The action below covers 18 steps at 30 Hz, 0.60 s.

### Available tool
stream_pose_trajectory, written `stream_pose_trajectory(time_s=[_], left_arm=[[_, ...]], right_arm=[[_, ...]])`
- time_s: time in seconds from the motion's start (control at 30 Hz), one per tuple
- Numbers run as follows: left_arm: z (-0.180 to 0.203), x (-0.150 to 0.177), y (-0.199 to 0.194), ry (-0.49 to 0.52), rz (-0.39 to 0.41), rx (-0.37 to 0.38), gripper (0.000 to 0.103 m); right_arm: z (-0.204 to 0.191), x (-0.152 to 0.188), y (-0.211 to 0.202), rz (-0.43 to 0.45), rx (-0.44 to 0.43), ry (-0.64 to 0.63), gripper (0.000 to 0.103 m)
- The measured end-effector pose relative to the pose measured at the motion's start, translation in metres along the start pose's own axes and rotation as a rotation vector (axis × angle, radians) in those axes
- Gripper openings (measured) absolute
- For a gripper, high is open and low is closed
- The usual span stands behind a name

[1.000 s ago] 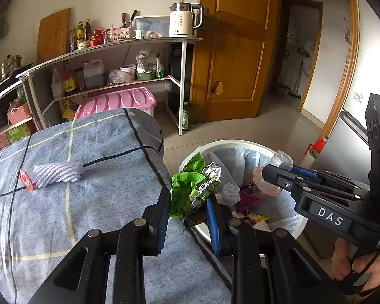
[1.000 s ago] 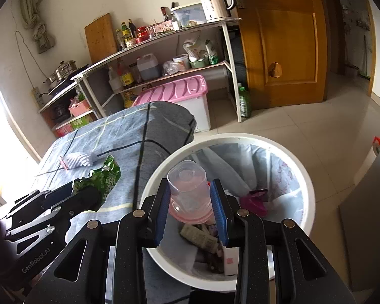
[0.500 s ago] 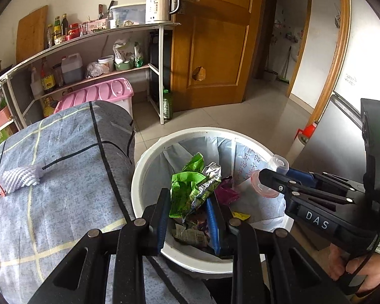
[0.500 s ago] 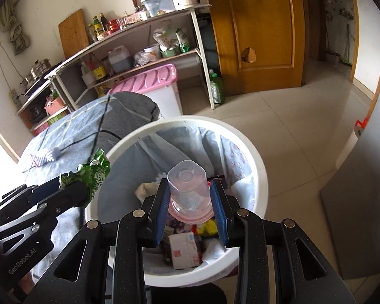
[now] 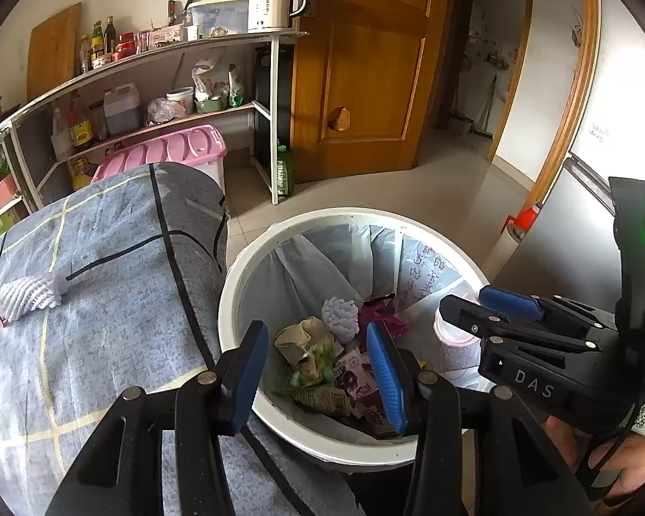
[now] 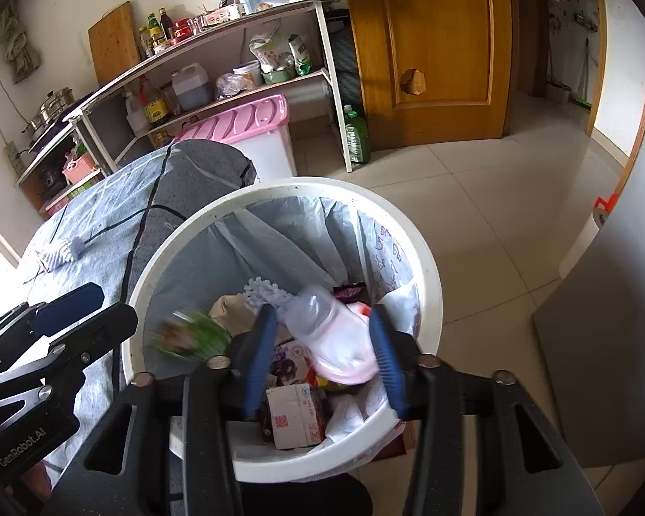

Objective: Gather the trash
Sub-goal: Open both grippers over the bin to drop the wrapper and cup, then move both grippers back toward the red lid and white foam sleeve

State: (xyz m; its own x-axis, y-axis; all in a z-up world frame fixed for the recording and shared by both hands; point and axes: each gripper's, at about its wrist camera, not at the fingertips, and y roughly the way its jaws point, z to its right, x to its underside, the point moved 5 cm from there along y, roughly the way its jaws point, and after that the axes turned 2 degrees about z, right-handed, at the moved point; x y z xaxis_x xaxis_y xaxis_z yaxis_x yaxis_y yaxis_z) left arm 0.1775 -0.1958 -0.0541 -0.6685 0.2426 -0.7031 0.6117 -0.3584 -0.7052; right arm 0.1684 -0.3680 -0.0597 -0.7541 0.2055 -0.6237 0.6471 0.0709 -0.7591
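Both our grippers, left and right, gape empty over the bin; table edge at nine o'clock. Cup blurred, tilted, top toward ten.

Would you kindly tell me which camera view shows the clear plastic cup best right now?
The right wrist view: the clear plastic cup sits tilted and motion-blurred between the open right gripper, over the trash bin. The left wrist view shows only its pinkish rim behind that gripper's finger.
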Motion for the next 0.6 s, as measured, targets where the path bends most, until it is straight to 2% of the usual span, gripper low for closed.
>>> stream_pose_trajectory(time_s=[0.4,0.6], left_arm=[[-0.016,0.003,-0.021,-0.032,0.031,-0.014,0.050],[-0.036,0.004,-0.041,-0.046,0.070,-0.057,0.050]], right_arm=[[-0.016,-0.002,-0.013,0.030,-0.017,-0.010,0.048],[-0.042,-0.003,-0.020,0.049,-0.055,-0.037,0.048]])
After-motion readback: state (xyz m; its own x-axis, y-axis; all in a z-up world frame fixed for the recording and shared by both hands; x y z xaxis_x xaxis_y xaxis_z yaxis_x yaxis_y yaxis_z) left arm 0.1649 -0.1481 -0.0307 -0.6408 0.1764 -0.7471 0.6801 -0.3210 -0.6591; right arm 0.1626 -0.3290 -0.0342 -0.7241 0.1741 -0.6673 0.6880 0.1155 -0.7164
